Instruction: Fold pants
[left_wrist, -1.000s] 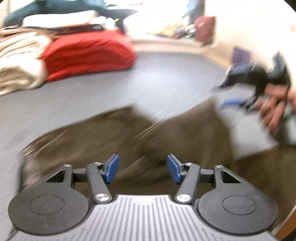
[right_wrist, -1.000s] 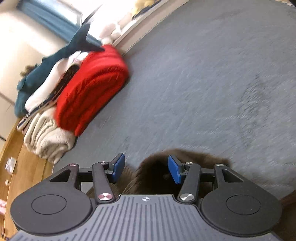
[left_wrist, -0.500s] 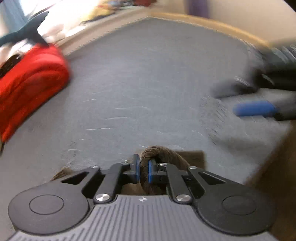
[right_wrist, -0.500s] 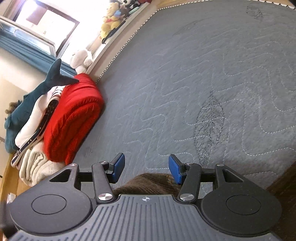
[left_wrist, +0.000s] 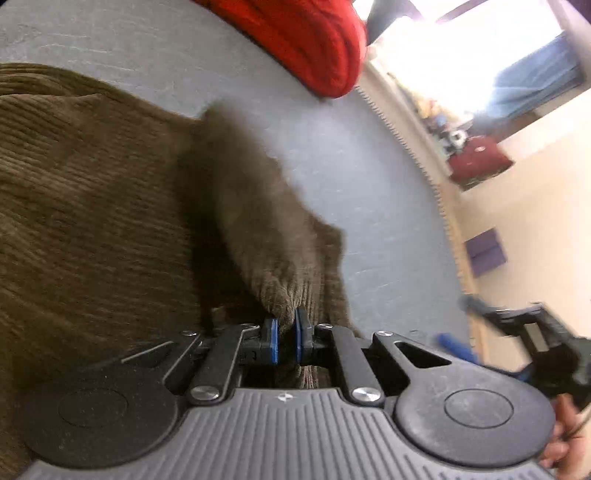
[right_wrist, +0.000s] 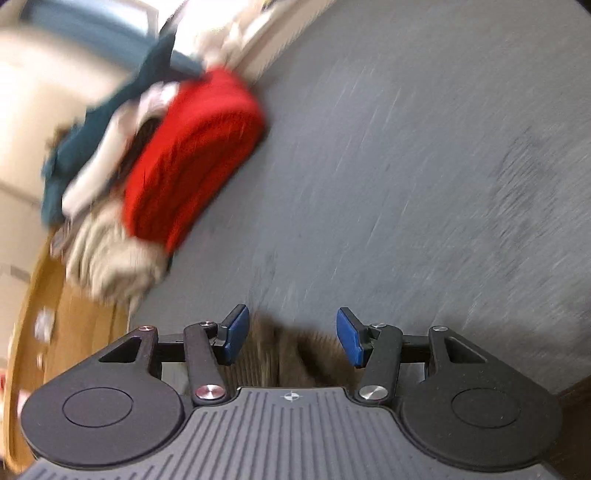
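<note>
The left hand-held gripper (left_wrist: 284, 339) pinches a bunch of the brown pants (left_wrist: 92, 221) between its blue pads (left_wrist: 272, 340). The pads are almost pressed together, with the cloth squeezed in the small gap. From the pinch, a fold of the pants rises up and away (it looks blurry). The rest of the pants lie spread out on the gray mattress (left_wrist: 369, 192), mostly on the left side of the left view. The cloth has thin ribs, like corduroy.

The right hand-held gripper (right_wrist: 291, 338) is spread wide. Its blue pads (right_wrist: 236, 334) stand far apart and hold nothing. A bit of the pants (right_wrist: 288, 354) shows low between them, close to the gripper body. In the left view the right hand-held gripper (left_wrist: 524, 347) shows at the right edge, blurry, beside the mattress edge.

A red blanket (right_wrist: 192, 155) lies folded on the mattress, well apart from the pants. Next to it sits a pile of cream cloth (right_wrist: 110, 254) and a dark teal thing (right_wrist: 74, 147) (too blurry to tell what it is). A bright window (left_wrist: 461, 55) glows at the top right of the left view.
</note>
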